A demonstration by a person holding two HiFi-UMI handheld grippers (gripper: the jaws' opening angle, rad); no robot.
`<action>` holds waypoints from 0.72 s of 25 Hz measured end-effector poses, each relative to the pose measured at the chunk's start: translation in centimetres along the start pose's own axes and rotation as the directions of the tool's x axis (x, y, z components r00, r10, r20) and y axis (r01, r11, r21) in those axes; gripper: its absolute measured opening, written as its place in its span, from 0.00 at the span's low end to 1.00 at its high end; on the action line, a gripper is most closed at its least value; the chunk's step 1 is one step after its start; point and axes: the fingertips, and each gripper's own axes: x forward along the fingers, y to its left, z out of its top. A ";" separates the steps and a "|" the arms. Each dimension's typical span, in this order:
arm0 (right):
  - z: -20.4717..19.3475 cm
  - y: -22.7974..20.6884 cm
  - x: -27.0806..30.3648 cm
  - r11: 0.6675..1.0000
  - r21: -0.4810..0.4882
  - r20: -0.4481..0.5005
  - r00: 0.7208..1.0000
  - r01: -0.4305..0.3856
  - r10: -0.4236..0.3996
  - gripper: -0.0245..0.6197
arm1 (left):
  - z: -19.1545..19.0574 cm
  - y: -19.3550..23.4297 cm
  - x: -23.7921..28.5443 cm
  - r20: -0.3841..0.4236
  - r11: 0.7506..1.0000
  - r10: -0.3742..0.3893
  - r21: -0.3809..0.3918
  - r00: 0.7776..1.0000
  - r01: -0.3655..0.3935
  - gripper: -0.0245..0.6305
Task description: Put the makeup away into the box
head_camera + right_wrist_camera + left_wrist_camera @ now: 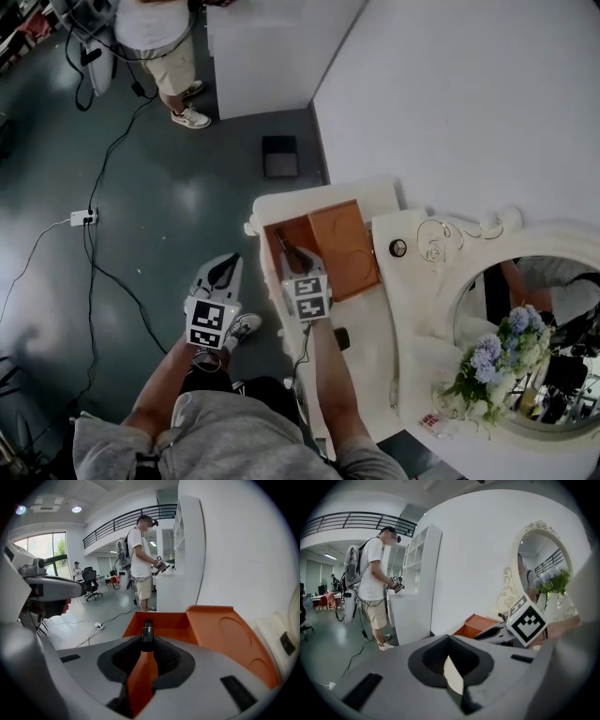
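An open orange box (328,246) with its lid (349,246) folded back stands on the white vanity table (375,375). My right gripper (287,249) hovers over the box's left compartment. It is shut on an orange makeup tube (142,674) with a black cap (147,633) that points into the box (161,623). My left gripper (228,265) hangs off the table's left side, above the floor, with its jaws together and nothing seen between them (450,660). The right gripper's marker cube (526,620) shows in the left gripper view.
An oval mirror (534,328) and a vase of blue flowers (495,361) stand on the vanity's right. A small dark item (342,337) lies behind the right gripper. A person (164,42) stands by a white cabinet (272,52); cables and a power strip (82,217) cross the floor.
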 end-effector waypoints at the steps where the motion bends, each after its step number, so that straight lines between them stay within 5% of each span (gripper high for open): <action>1: -0.2 0.0 0.4 1.000 -0.004 -0.009 1.000 -0.005 0.005 0.19 | -0.1 0.1 0.0 0.000 1.000 0.004 -0.002 1.000 -0.004 0.04; 18: -1.7 0.4 3.2 0.998 0.023 -0.057 0.997 -0.060 0.061 0.22 | -1.6 0.9 -0.4 -0.017 0.999 0.046 -0.020 0.999 -0.046 0.04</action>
